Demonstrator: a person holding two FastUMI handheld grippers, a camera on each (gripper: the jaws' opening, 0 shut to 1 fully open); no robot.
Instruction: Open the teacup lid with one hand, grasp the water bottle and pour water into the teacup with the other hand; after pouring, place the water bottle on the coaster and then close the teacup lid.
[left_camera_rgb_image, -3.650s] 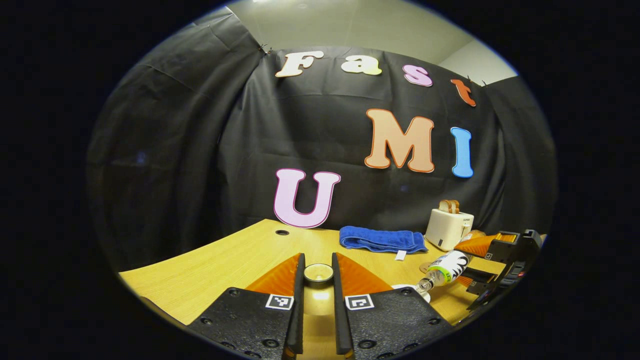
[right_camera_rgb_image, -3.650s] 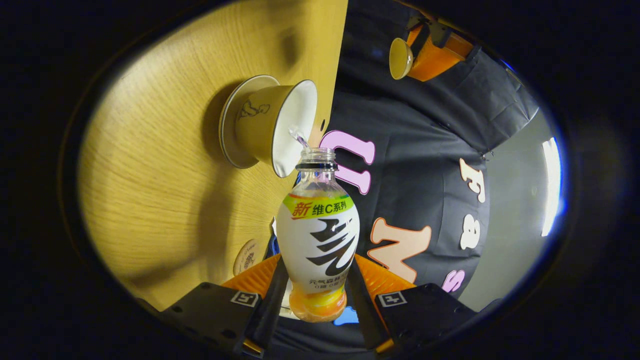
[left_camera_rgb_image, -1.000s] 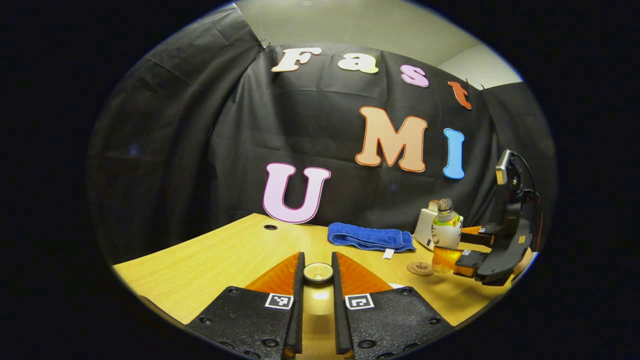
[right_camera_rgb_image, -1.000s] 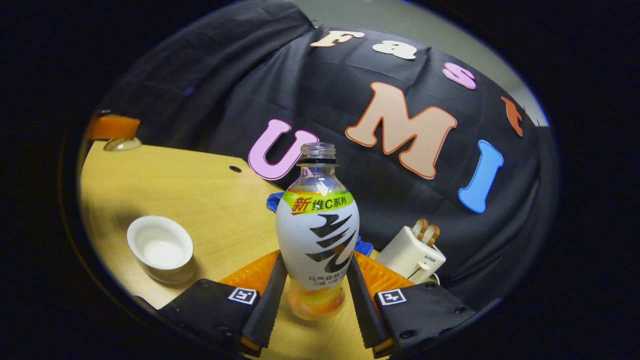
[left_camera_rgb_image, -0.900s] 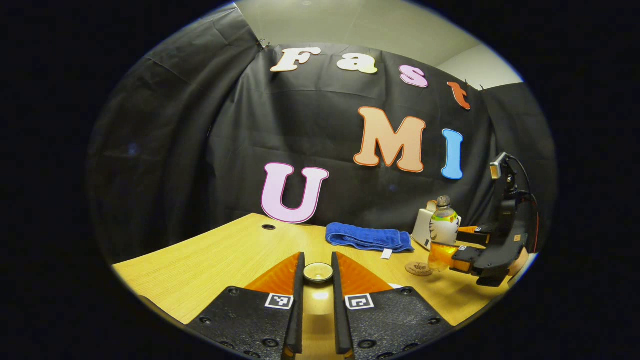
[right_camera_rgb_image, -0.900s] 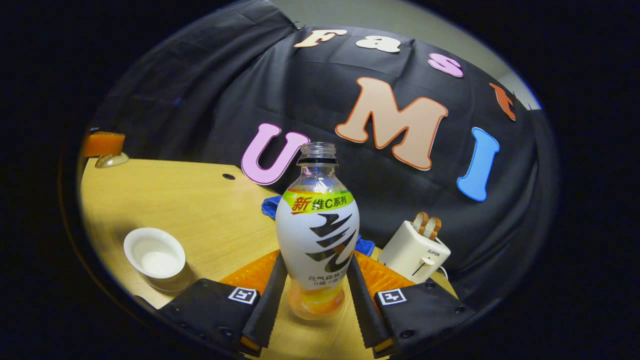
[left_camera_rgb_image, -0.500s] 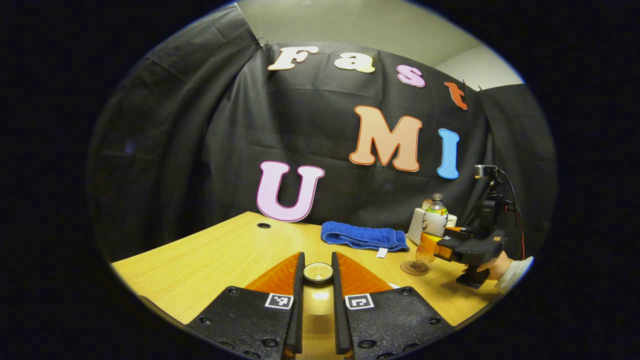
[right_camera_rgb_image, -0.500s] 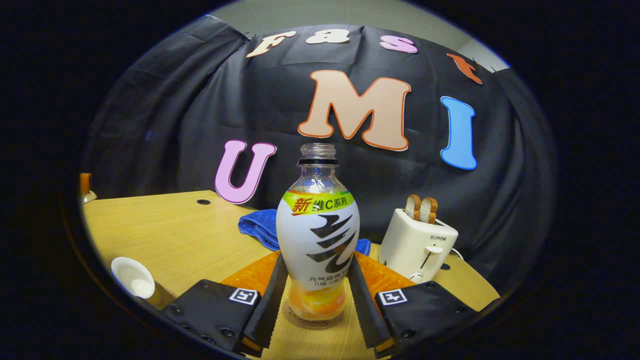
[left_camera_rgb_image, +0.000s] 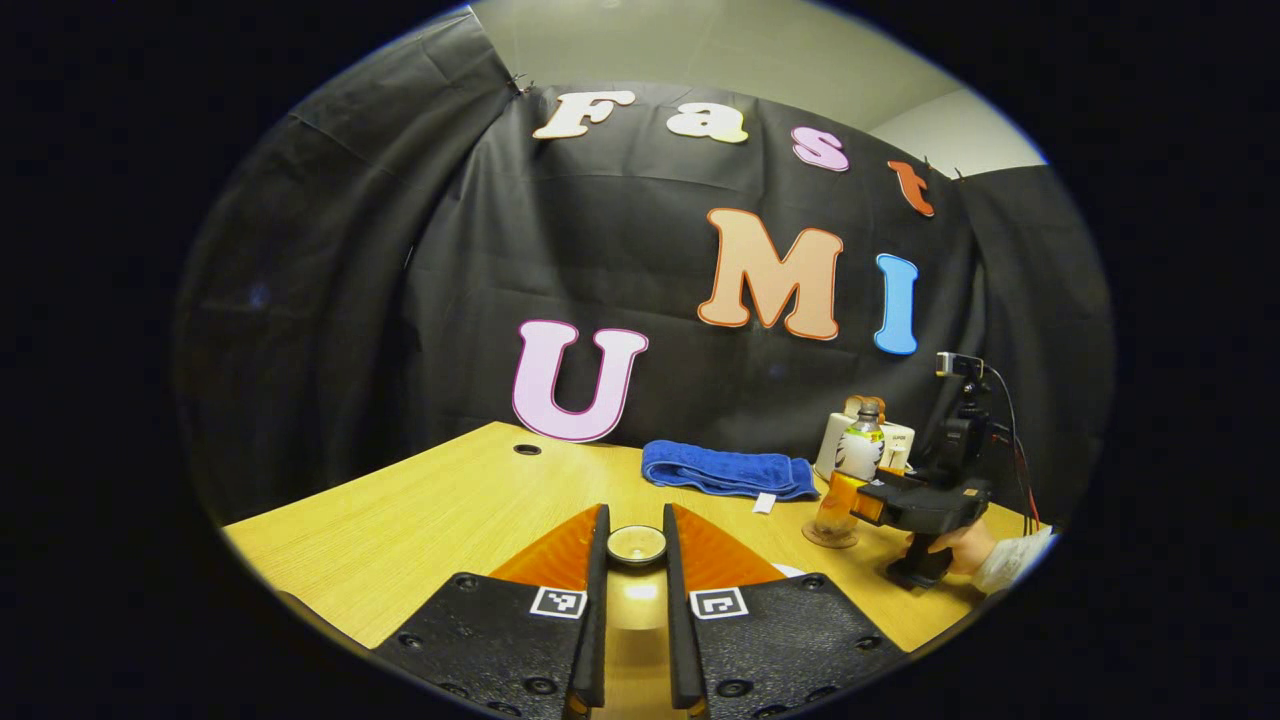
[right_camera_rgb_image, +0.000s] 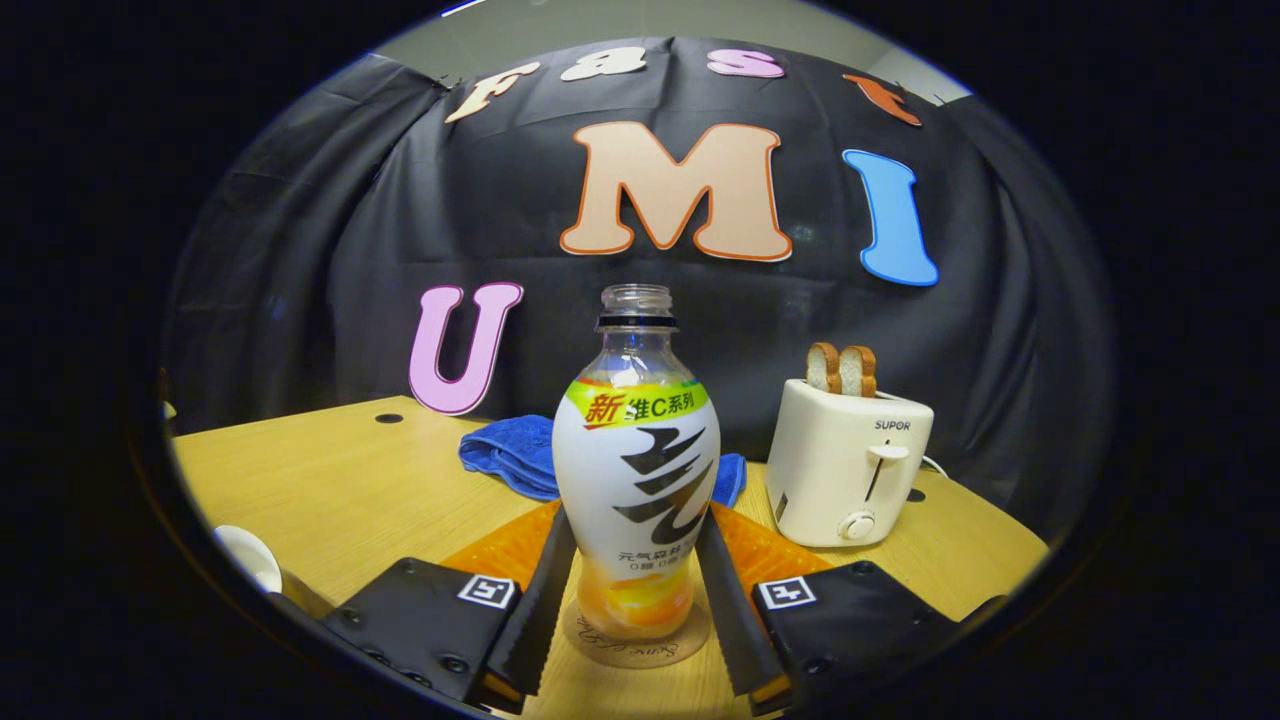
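Right gripper view: the right gripper (right_camera_rgb_image: 632, 590) has both fingers pressed against the lower body of the water bottle (right_camera_rgb_image: 634, 470), one on each side. Bottle stands upright, uncapped, its neck clear, orange liquid showing low in the base. Its foot sits on the round coaster (right_camera_rgb_image: 636, 637), which lies flat on the wooden table (right_camera_rgb_image: 330, 480). Whether the full weight rests on the coaster or a sliver of gap remains, cannot tell.

Behind the bottle, a folded blue towel (right_camera_rgb_image: 510, 455) lies on the table. To the right of the bottle stands a cream toaster (right_camera_rgb_image: 848, 465) with two slices of bread (right_camera_rgb_image: 842, 369) standing in its slots. At the far lower left edge, the white rim of the teacup (right_camera_rgb_image: 250, 559) shows, partly cut off; it stands open, well apart from the bottle.

Left gripper view: the left gripper (left_camera_rgb_image: 634, 600) is pinching the teacup lid (left_camera_rgb_image: 636, 545), fingers nearly together with the lid's knob between them, held up above the table (left_camera_rgb_image: 420, 510). Farther off to the right, the right gripper (left_camera_rgb_image: 920, 500) with a hand (left_camera_rgb_image: 962, 548) and light sleeve on its grip, closed on the water bottle (left_camera_rgb_image: 850, 470), which stands upright on the coaster (left_camera_rgb_image: 826, 538) in front of the toaster (left_camera_rgb_image: 898, 445). The blue towel (left_camera_rgb_image: 725, 470) lies left of the bottle, near the booth's black cloth wall.
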